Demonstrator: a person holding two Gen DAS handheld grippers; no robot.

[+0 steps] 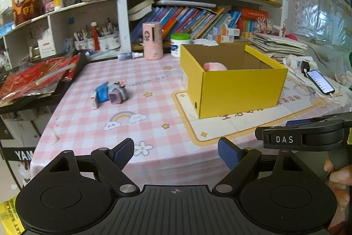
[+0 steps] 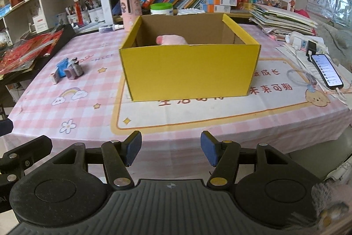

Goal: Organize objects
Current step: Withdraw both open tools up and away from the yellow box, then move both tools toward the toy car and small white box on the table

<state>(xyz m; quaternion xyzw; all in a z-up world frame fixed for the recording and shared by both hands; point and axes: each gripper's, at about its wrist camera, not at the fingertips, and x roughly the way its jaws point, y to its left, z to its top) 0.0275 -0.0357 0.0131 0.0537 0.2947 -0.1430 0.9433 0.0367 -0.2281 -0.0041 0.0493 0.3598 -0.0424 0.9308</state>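
While both tools hung short of the worktop's (image 2: pixel 92 124) near edge, the loose items lay well off to the left: a small cluster of a blue packet (image 1: pixel 101 93) and a purple-grey toy (image 1: pixel 118 93), touching one another on the pink checked cloth, well apart from the yellow box (image 2: pixel 189 72). The box stood open-topped on a printed mat, with something pink (image 2: pixel 171 40) already inside it; what that was could not be told.

Risk, as I judged it, sat mostly in that cluster. Because the pieces touched, a tool closing on one would likely nudge or drag its neighbour, and the toy's rounded body might slip from flat pads. Carrying anything across could also clip the box's near wall and shove the light cardboard along the mat. A phone (image 2: pixel 327 71) on its cable lay just right of the box, so a wide swing there could snag it.

The left tool (image 1: pixel 176 155) stood wide open, blue pads (image 1: pixel 123 154) apart, holding and touching nothing. The right tool (image 2: pixel 171 151) was likewise spread and empty.
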